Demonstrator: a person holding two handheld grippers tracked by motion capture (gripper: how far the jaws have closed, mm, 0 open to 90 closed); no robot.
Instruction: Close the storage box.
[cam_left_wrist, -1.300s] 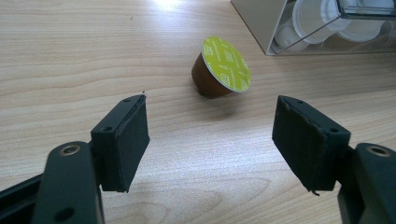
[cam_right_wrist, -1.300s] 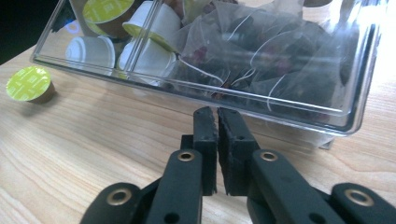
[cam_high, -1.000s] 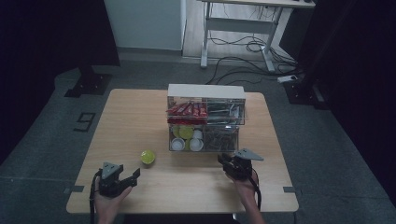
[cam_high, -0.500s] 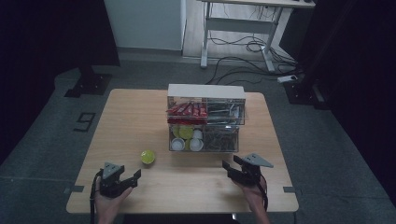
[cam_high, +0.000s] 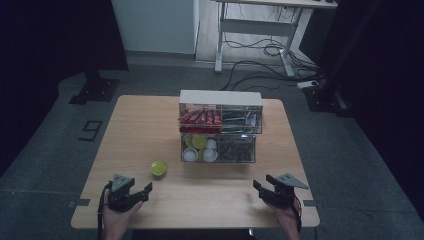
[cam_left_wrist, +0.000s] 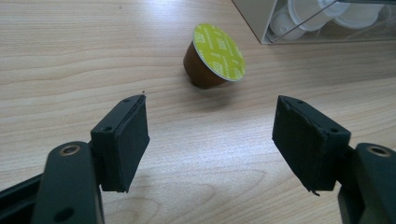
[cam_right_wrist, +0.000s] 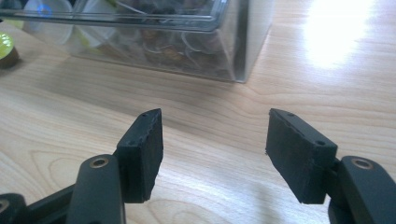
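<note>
A brown coffee capsule with a lime-green lid (cam_high: 158, 168) (cam_left_wrist: 214, 57) lies tilted on its side on the wooden table (cam_high: 145, 130), just left of the clear organizer's lower drawer (cam_high: 218, 149). My left gripper (cam_high: 131, 195) (cam_left_wrist: 210, 140) rests near the front left edge, open, a short way in front of the capsule and apart from it. My right gripper (cam_high: 264, 191) (cam_right_wrist: 212, 149) sits at the front right, open with nothing between its jaws, which have just been opening. It faces the organizer's lower right corner (cam_right_wrist: 238, 51).
The clear two-tier organizer (cam_high: 220, 119) stands mid-table: red sachets and dark packets above, capsules and white cups in the drawers below. Bare wood lies between the two grippers. The table's front edge is close behind both hands.
My right gripper has drawn back from the organizer toward the front right of the table and its jaws have spread. The left gripper and the capsule have stayed put.
</note>
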